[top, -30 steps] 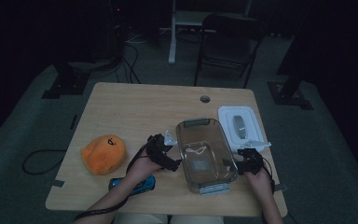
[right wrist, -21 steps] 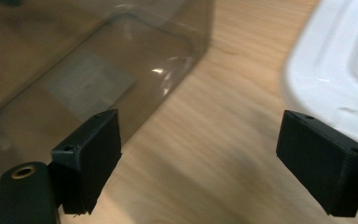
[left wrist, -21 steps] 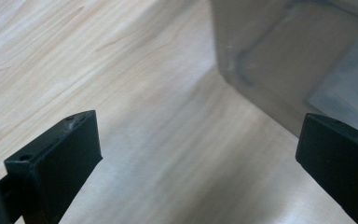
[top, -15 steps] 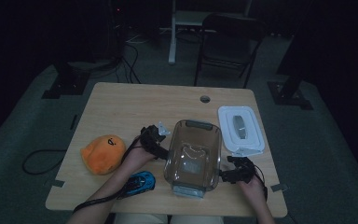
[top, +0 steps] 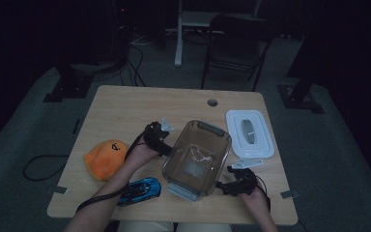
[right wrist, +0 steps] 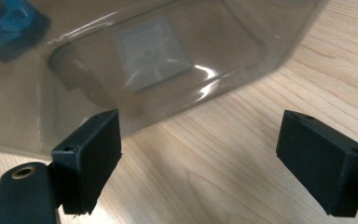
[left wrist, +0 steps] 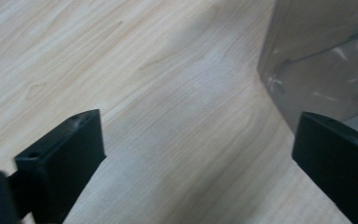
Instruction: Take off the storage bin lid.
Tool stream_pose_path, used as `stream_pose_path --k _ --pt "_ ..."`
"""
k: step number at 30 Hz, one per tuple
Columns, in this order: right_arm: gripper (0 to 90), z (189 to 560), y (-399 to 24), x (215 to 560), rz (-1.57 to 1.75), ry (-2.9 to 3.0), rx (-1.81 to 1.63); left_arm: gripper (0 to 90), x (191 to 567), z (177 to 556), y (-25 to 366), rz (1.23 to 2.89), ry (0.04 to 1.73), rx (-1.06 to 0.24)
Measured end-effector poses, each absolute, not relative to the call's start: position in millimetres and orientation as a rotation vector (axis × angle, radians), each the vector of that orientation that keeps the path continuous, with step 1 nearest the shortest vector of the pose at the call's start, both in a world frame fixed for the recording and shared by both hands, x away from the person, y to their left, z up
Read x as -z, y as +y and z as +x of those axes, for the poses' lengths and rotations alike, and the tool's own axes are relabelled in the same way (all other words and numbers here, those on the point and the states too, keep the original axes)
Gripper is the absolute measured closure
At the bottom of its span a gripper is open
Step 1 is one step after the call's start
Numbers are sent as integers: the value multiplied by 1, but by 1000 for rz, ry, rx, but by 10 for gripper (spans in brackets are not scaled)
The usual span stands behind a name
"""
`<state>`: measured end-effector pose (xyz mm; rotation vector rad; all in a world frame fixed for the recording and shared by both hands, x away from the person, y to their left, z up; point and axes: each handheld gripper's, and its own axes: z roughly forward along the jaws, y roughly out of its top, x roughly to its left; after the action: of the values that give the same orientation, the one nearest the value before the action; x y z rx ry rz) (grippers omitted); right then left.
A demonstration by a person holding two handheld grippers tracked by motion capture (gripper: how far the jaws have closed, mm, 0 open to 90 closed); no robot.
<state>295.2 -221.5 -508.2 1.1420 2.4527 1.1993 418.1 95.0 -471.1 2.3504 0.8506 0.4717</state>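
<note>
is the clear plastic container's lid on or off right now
Off. The clear plastic container sits open-topped, while the white rectangular lid lies flat beside it on the wooden table.

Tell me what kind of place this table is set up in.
Probably a dim lab or studio for recording, not a home. A lone wooden table stands on grey carpet, with dark stand bases and loose cables on the floor behind it, and a folding chair beyond.

Left tool (top: 160, 138) jaws spread wide, empty; right tool (top: 233, 183) likewise, low over tabletop.
</note>
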Motion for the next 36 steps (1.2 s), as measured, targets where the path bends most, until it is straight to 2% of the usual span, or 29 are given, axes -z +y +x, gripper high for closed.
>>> stream_pose_path --k 18,22,29,36 --pt "128 286 -197 516 1035 2473 -1218 35 473 445 93 2370 861 -484" --pt "128 285 -194 518 990 2478 -1173 12 472 445 100 2352 920 -465" --pt "128 284 -213 516 1037 2420 -1159 2 460 436 109 2368 935 -408" --pt "129 283 -238 515 1113 2349 -1109 2 444 426 129 2335 948 -447"
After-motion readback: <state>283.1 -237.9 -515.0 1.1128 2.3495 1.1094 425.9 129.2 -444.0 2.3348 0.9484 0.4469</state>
